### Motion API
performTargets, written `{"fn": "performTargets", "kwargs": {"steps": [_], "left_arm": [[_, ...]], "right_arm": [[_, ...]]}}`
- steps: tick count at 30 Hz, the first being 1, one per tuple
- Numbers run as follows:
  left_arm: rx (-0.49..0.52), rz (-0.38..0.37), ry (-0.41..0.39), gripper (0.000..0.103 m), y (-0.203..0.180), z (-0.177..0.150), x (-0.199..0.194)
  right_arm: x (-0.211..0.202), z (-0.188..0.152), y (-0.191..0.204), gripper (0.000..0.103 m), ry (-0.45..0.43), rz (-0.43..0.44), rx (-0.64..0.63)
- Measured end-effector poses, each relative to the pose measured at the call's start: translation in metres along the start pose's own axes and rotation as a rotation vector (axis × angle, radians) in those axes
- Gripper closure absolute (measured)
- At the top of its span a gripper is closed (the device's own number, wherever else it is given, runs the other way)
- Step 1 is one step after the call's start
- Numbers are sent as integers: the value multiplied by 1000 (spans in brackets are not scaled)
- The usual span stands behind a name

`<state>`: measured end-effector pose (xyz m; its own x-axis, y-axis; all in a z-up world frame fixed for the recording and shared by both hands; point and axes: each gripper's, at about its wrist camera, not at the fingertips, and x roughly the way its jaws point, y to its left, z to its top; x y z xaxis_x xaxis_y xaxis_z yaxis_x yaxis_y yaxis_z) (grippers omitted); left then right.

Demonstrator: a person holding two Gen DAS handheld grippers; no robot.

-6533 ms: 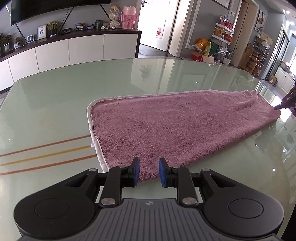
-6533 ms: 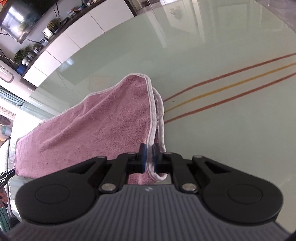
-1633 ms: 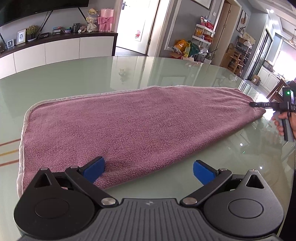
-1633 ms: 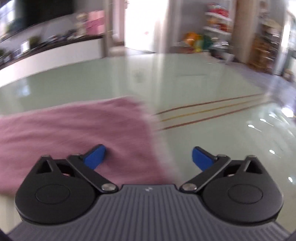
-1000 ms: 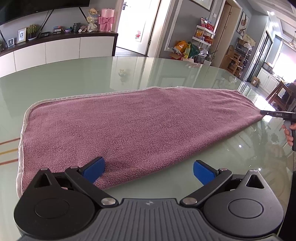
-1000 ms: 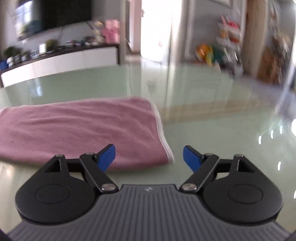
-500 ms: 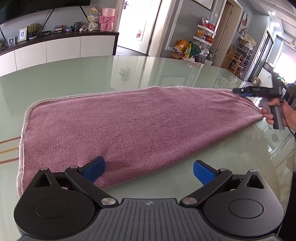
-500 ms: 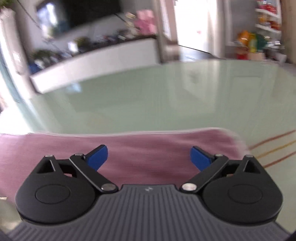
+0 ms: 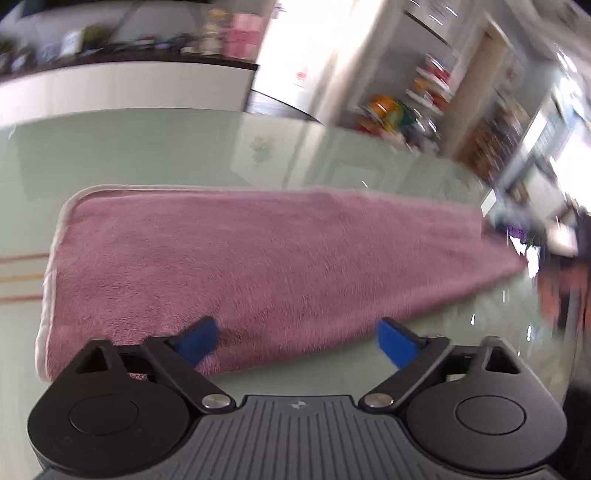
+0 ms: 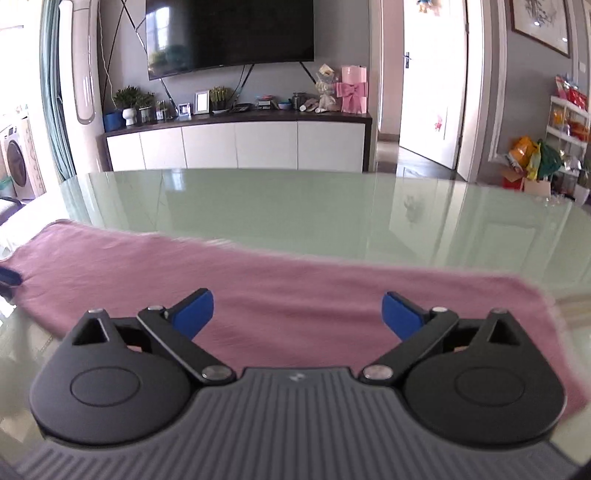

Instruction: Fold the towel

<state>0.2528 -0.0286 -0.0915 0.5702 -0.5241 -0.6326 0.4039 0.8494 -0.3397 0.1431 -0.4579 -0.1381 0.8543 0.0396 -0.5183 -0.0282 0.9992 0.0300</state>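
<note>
Towel [image 9: 258,258] flat on tabletop [image 10: 295,206], folded once lengthwise – further fold left; left gripper [image 9: 295,341] just narrowing, right gripper [image 10: 297,310] widening – both wide, holding nothing.

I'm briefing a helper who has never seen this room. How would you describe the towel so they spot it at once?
Start at the large pale green glass table in front of the white sideboard under the TV. The towel lies flat on it, a long strip of fuzzy mauve-pink cloth with a pale trim. It is the only soft thing on the glossy top.
</note>
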Motion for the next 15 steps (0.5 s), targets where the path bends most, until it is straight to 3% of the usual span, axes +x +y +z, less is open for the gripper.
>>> {"fn": "performTargets", "kwargs": {"steps": [3, 6, 10, 12, 15], "left_arm": [[-29, 18, -66, 11, -25, -1, 3], [-5, 16, -87, 11, -65, -8, 17], [44, 74, -86, 10, -103, -18, 43], [45, 144, -55, 11, -105, -26, 57], [57, 157, -67, 13, -97, -34, 53]], "right_arm": [[-6, -15, 38, 3, 14, -4, 14], [-3, -22, 51, 2, 29, -16, 13], [9, -31, 45, 2, 84, -39, -2], [12, -35, 34, 2, 112, -65, 34], [7, -38, 7, 2, 125, -112, 60]]}}
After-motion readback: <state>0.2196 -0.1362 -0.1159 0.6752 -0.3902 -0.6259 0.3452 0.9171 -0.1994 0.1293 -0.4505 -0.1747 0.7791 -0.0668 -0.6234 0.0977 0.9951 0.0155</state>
